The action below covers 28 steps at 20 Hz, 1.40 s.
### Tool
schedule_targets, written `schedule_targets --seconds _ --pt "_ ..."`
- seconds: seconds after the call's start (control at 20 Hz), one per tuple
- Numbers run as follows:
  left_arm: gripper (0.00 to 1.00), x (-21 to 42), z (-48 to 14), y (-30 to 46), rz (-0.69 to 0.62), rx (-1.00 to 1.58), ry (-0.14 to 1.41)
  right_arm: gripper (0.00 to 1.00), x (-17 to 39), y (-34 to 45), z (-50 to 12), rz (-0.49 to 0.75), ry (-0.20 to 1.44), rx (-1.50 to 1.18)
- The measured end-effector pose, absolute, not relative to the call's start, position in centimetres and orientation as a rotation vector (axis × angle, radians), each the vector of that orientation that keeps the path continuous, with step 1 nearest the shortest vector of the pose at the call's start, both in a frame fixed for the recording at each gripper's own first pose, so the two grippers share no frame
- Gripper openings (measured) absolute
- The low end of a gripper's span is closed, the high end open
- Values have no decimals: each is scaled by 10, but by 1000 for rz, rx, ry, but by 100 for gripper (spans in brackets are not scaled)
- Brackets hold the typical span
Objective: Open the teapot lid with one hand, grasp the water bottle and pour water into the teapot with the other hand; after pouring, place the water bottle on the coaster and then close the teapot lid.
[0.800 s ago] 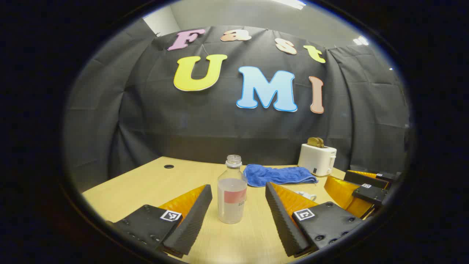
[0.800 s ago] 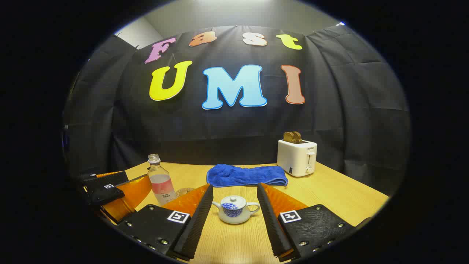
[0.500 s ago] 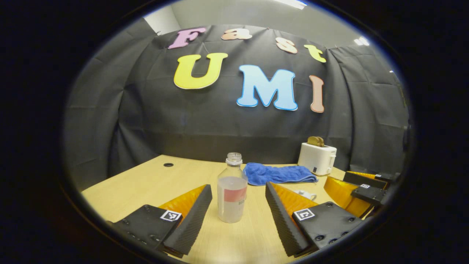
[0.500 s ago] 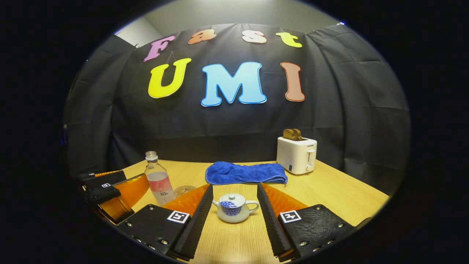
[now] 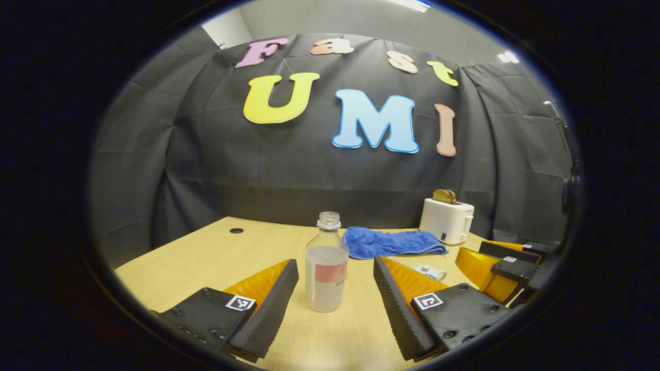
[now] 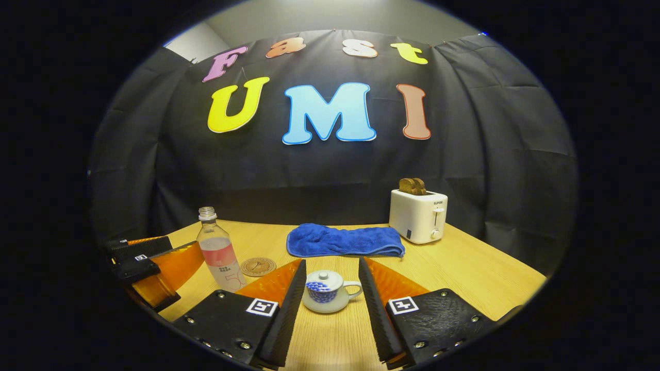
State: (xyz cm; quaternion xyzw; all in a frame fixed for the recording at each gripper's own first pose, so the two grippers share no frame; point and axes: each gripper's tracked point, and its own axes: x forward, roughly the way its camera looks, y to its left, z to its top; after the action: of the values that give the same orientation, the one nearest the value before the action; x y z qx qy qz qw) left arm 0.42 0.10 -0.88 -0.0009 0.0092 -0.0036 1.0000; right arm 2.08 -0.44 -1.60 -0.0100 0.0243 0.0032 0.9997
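Note:
A clear capless water bottle (image 5: 326,268) with a pink label stands upright on the wooden table, between the fingers of my open left gripper (image 5: 335,270), which do not touch it. The bottle (image 6: 216,250) is also in the right gripper view, at the left. A small white teapot (image 6: 326,291) with blue pattern and its lid on sits between the fingers of my open right gripper (image 6: 330,270), apart from both. A round brown coaster (image 6: 258,266) lies right of the bottle. The teapot (image 5: 428,271) peeks past my left gripper's right finger.
A blue towel (image 6: 344,240) lies folded at the back of the table (image 6: 464,268). A white toaster (image 6: 418,215) holding bread stands at the back right. A cable hole (image 5: 236,230) marks the far left of the table.
My right gripper has moved forward around the teapot and narrowed slightly. The left gripper has crept a little nearer the bottle.

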Motion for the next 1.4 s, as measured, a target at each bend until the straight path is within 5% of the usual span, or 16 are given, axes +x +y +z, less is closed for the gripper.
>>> schedule_targets --seconds 0.8,0.85,0.9,1.25,1.35,1.4 --pt "100 14 -27 13 1 -21 53 64 92 6 -68 59 195 -48" --pt "100 15 -27 13 0 -23 56 60 95 7 -71 63 189 -38" --pt "100 16 -28 13 0 -24 57 43 96 6 -71 60 189 -43" --pt "100 17 -29 13 -4 -28 62 43 91 7 -63 61 170 -79" --pt "100 16 -30 13 -2 -24 61 11 100 2 -68 55 167 -54" --pt "100 16 -30 15 -1 -22 60 10 101 4 -69 53 174 -66"
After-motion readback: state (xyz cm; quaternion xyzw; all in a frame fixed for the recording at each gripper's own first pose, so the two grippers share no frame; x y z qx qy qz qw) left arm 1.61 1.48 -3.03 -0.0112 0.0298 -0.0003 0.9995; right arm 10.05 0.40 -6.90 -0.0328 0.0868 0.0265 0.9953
